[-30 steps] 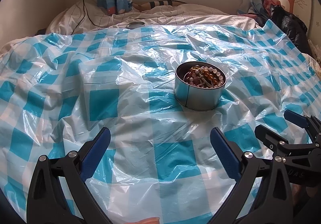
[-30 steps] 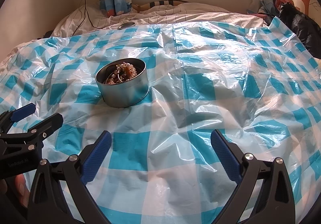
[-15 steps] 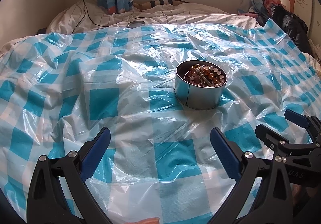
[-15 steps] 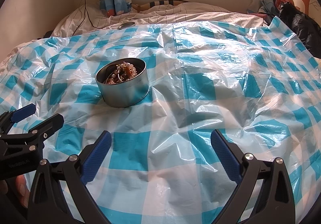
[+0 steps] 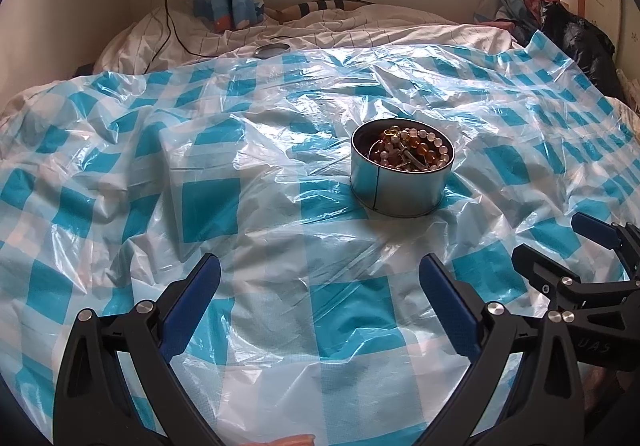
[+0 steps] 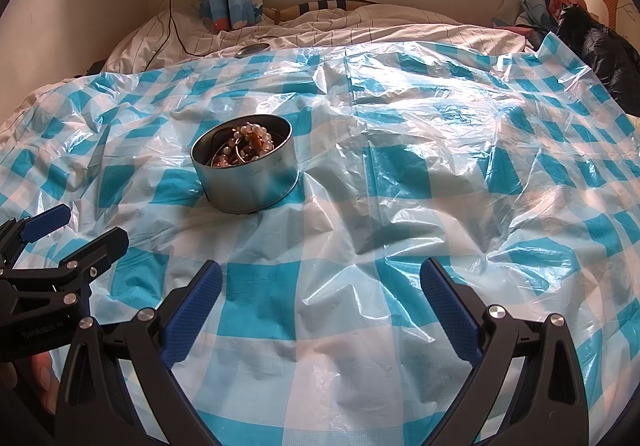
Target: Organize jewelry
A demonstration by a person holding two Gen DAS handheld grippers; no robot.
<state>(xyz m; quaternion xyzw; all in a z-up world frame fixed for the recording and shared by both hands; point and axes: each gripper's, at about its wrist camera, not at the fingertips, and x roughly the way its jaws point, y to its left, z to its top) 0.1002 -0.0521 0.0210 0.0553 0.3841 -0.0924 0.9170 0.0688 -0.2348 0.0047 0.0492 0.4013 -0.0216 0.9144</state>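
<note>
round metal tin (image 5: 401, 182) stands upright, holding beaded jewelry (image 5: 412, 147).

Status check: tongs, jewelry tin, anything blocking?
Left tongs open, empty. Right tongs open, empty. Round metal tin upright on the checked plastic sheet, beaded jewelry inside, untouched. Nothing between tongs and tin.

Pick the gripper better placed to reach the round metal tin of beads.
Roughly even. Both the left gripper and right gripper are open and empty, short of the round silver metal tin, which sits between them.
</note>
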